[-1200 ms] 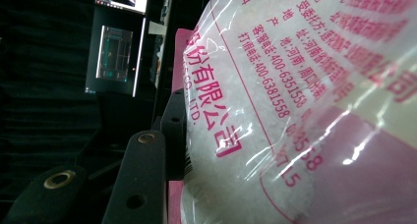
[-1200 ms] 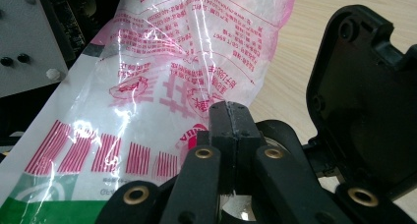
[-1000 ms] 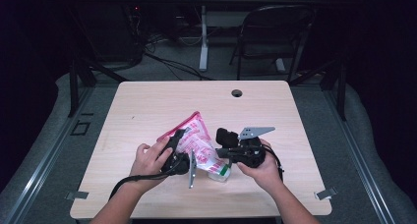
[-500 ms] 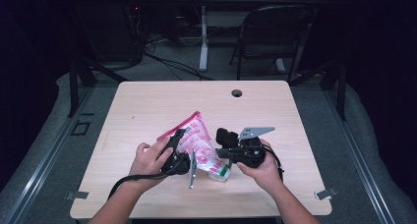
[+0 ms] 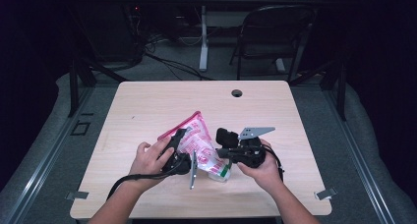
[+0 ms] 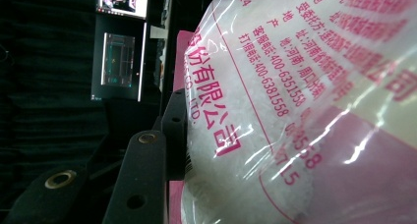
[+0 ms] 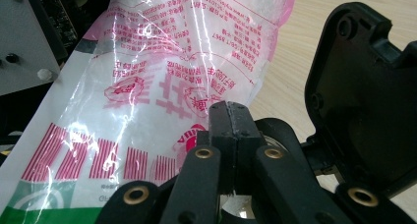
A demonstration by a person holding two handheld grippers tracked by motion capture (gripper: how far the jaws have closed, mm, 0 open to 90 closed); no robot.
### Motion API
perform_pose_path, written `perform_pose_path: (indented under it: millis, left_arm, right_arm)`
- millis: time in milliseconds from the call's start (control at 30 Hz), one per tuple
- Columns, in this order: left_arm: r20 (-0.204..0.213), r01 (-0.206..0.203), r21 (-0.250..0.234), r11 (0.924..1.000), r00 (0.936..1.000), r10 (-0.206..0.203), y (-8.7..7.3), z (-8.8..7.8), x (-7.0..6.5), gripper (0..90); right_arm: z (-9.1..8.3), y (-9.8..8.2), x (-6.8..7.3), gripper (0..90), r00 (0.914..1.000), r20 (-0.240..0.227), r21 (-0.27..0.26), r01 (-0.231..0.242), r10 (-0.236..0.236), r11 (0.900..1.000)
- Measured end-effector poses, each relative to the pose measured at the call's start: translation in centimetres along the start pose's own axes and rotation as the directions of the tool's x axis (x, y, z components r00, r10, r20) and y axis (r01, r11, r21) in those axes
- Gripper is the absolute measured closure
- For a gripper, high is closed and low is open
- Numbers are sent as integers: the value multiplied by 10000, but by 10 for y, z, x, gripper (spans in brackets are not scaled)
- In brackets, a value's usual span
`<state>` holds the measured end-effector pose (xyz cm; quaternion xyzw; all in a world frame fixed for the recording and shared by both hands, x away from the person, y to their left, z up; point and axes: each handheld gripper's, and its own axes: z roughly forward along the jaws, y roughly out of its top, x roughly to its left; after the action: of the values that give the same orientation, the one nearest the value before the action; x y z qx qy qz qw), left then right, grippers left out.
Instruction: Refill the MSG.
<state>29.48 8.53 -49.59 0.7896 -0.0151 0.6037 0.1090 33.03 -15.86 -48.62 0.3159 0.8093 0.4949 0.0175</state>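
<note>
A clear plastic bag [image 5: 199, 138] with pink print and white grains hangs tilted over the table's near middle, held between both hands. My left gripper [image 5: 178, 149] clamps its left side. In the left gripper view one black finger [image 6: 147, 180] presses flat against the bag [image 6: 295, 111], and the bag hides the other finger. My right gripper [image 5: 219, 154] comes in from the right. In the right gripper view its jaws [image 7: 231, 108] stand pad to pad, pinching the edge film of the bag [image 7: 162, 86].
The wooden table [image 5: 147, 106] has a cable hole [image 5: 237, 93] near its far edge. A folding chair [image 5: 275, 32] and a desk leg [image 5: 203, 42] stand on the floor behind. Lit monitors [image 6: 120, 57] glow beyond the left gripper.
</note>
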Motion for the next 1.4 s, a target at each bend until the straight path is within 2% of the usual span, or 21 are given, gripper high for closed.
perform_pose_path:
  millis: [1400]
  left_arm:
    - [-59,-193,-90,9998,9998,192,2,0,3,623]
  right_arm:
    - [-1,0,-1,900,10000,-16,22,11,-11,10000]
